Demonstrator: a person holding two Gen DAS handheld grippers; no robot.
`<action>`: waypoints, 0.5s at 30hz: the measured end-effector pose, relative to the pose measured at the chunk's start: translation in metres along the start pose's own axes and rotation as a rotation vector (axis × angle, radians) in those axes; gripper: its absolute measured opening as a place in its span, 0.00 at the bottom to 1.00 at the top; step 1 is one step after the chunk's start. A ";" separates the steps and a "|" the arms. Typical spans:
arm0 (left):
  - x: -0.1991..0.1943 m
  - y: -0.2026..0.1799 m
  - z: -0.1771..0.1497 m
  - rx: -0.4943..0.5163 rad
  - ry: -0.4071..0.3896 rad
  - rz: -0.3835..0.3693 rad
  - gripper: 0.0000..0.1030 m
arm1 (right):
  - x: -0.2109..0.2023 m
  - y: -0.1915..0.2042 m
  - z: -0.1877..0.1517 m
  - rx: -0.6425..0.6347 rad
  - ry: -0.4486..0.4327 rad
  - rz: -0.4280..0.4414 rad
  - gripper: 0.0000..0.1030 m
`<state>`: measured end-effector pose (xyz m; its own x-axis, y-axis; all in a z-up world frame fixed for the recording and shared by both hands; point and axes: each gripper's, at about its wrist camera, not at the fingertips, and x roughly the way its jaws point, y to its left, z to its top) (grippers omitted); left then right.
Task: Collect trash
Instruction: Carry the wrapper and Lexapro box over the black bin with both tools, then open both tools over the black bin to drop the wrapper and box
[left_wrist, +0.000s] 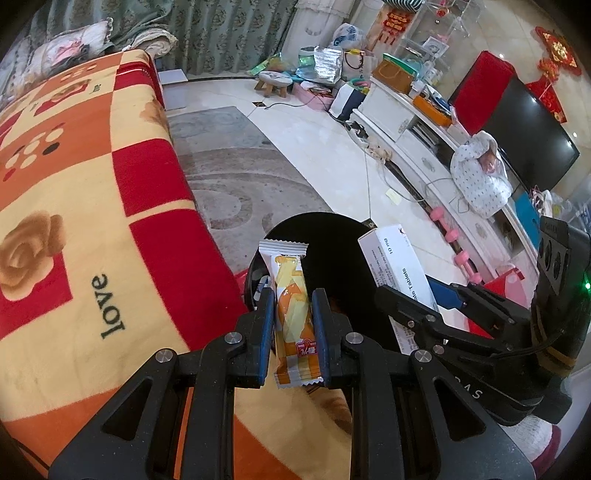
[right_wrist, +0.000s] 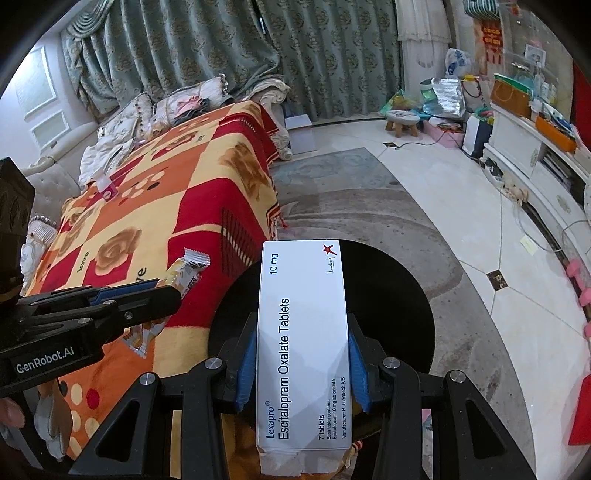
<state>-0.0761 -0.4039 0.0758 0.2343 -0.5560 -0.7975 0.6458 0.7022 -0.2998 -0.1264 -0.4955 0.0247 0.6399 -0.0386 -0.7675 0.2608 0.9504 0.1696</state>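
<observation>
My left gripper (left_wrist: 293, 299) is shut on an orange and yellow snack wrapper (left_wrist: 291, 295), held over the near rim of a round black trash bin (left_wrist: 332, 251). My right gripper (right_wrist: 302, 332) is shut on a white tablet box (right_wrist: 303, 332), held lengthwise above the same bin (right_wrist: 399, 295). In the left wrist view the box (left_wrist: 395, 266) and right gripper (left_wrist: 417, 306) sit to the right of the wrapper. In the right wrist view the wrapper (right_wrist: 184, 273) and left gripper (right_wrist: 162, 291) sit to the left. The bin's inside is dark.
A table under a red, orange and yellow blanket (left_wrist: 74, 221) stands left of the bin, with a small pink-labelled bottle (right_wrist: 107, 188) at its far end. A grey rug (right_wrist: 369, 206) lies under the bin. A white TV cabinet (left_wrist: 424, 147) runs along the right.
</observation>
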 end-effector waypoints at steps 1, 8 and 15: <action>0.001 0.000 0.000 0.001 0.000 -0.001 0.18 | 0.000 0.000 0.000 0.001 0.000 0.000 0.40; 0.012 -0.002 0.002 -0.005 0.014 -0.029 0.18 | -0.001 -0.008 -0.001 0.012 0.002 -0.005 0.40; 0.022 -0.008 0.002 -0.002 0.029 -0.042 0.18 | 0.003 -0.015 -0.001 0.028 0.006 -0.009 0.40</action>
<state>-0.0745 -0.4226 0.0615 0.1864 -0.5717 -0.7990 0.6529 0.6798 -0.3341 -0.1291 -0.5094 0.0191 0.6328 -0.0454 -0.7730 0.2869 0.9410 0.1796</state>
